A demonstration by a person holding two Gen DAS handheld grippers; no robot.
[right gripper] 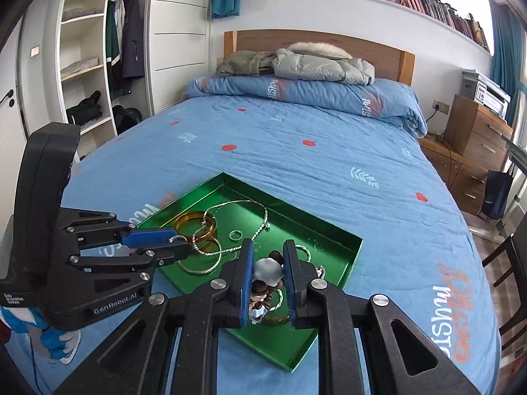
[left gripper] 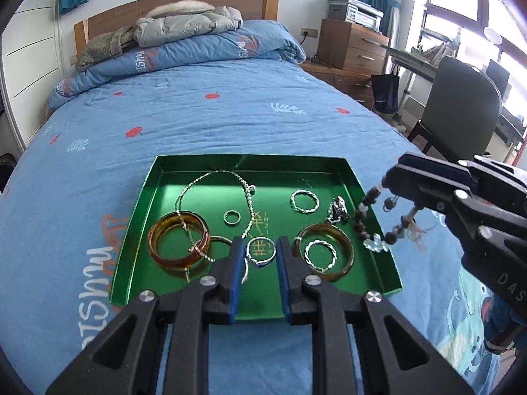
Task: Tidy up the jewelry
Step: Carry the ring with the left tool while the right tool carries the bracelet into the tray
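Observation:
A green tray [left gripper: 375,217] lies on the blue bed and holds jewelry: an amber bangle [left gripper: 179,247] under a silver chain necklace [left gripper: 214,177], a second amber bangle [left gripper: 342,247], twisted silver rings [left gripper: 304,201] and a small ring [left gripper: 231,218]. My left gripper [left gripper: 258,253] is open low over the tray's near side, its blue pads either side of a silver ring [left gripper: 260,252]. My right gripper [right gripper: 268,270] is shut on a brown and white beaded bracelet [right gripper: 267,271], which hangs above the tray's right edge in the left wrist view [left gripper: 372,230].
Folded coats [left gripper: 184,26] and a rolled quilt lie at the head of the bed. A dresser [left gripper: 359,49], a desk and a dark chair [left gripper: 461,105] stand to the right. A wardrobe [right gripper: 95,65] stands on the left.

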